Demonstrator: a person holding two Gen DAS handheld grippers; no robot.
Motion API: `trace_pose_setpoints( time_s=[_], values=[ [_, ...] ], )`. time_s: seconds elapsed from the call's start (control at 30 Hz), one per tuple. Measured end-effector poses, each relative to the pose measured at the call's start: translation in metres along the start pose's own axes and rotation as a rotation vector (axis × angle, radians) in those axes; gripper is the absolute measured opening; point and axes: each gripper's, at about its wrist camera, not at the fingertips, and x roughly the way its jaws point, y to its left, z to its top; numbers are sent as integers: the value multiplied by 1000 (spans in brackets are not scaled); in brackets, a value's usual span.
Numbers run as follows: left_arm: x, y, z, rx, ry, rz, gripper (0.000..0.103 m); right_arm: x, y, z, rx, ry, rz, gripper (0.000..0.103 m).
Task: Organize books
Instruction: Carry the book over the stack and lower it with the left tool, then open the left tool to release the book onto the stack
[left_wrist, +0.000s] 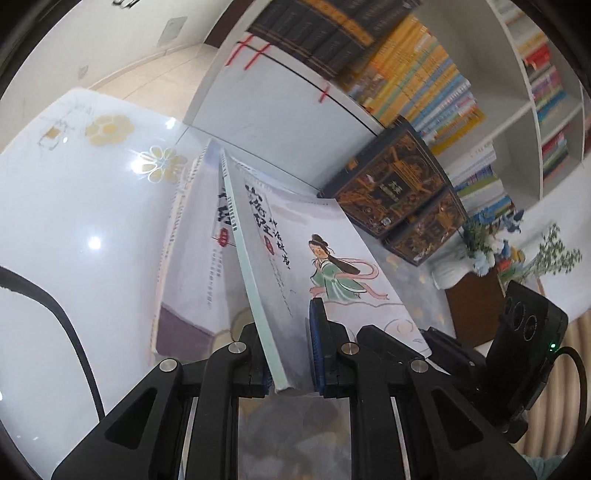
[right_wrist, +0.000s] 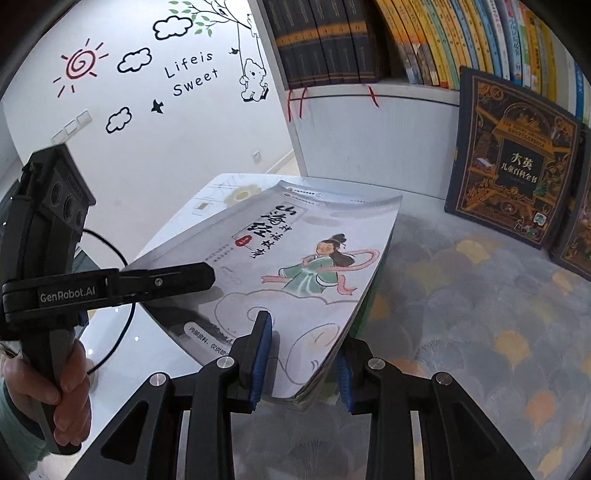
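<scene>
The left hand-held gripper (left_wrist: 291, 354) is clamped narrowly on a thin illustrated book (left_wrist: 321, 266), its blue-padded fingers (left_wrist: 317, 343) pressed against the front cover and the back near the lower edge by the pale green spine. In the left wrist view the book stands tilted, cover facing right, showing a painted figure in a green robe with a pink ribbon. Behind it a second book (left_wrist: 192, 266) with the same grey-and-white cover design lies on the glossy white desk (left_wrist: 74, 206).

In the right wrist view the same illustrated book (right_wrist: 295, 258) is seen cover-up, held off the desk — its pages sag a little along the far side. The right hand-held gripper (right_wrist: 303, 354) straddles its near corner: the left blue pad (right_wrist: 261, 354) lies against the cover and the right pad sits under the page edge, so the jaws are narrow and closed on the book. The left tool's black finger reaches across the cover from the left, and a hand (right_wrist: 55, 391) grips its handle at the lower left.

A patterned cloth (right_wrist: 461, 314) with grey and gold fans covers the desk on the right. Two dark, gold-ornamented boxed volumes (right_wrist: 513, 170) lean against the white bookshelf (right_wrist: 369, 122), whose upper shelf carries rows of dark and yellow spines (right_wrist: 424, 40).
</scene>
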Motion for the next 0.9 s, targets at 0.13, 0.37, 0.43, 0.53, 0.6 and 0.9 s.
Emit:
trace_pose_setpoints(
  time_s=[0.13,0.37,0.43,0.53,0.6,0.9],
  values=[
    [10,16,5,-36,7,12,13,23,-7,6,45,41,12,30],
    [4,41,9,-113,-29,57,13,42,-2,-1,56,67,27,30],
    [0,46,9,-125,-41,66,13,43,-1,-2,51,56,19,30],
    [-10,53,8,-144,-61,77,13,43,1,0,55,60,17,30],
    [-16,58,6,-156,-72,91,13,43,1,1,54,64,16,31],
    [-38,32,-15,-58,-63,187,22,-4,-6,-22,70,58,-27,52]
  ],
)
